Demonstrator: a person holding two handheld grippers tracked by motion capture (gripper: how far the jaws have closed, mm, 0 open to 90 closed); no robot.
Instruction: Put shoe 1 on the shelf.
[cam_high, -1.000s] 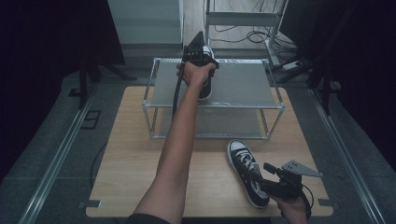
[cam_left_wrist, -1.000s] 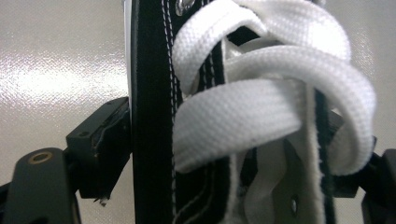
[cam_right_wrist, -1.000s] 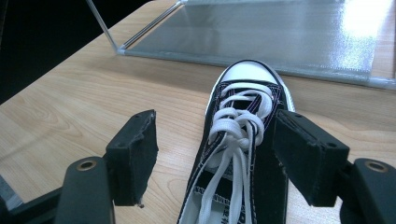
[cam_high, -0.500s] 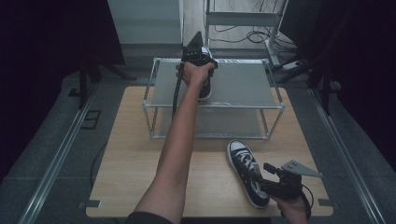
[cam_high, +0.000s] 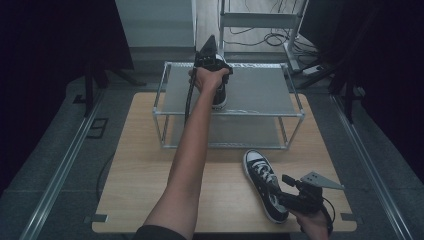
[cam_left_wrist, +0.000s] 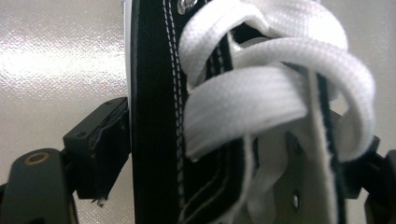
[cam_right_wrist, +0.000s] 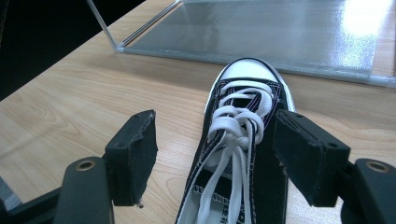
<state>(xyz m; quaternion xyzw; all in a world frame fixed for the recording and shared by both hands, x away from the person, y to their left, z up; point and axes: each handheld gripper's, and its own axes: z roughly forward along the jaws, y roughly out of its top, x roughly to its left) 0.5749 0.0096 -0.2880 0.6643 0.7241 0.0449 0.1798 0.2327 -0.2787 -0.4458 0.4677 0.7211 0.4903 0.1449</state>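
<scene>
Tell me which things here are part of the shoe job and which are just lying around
In the job:
- left gripper, gripping a black sneaker on the rack's top shelf
- metal rack
- second sneaker on the wooden table
- right gripper, jaws open on either side of it

Lying about:
- cables on the floor behind
- white frame behind the rack

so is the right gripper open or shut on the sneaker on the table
Open. In the right gripper view its fingers stand spread either side of the black sneaker, with wood showing in the gap on the left, while the right gripper straddles its laces.
</scene>
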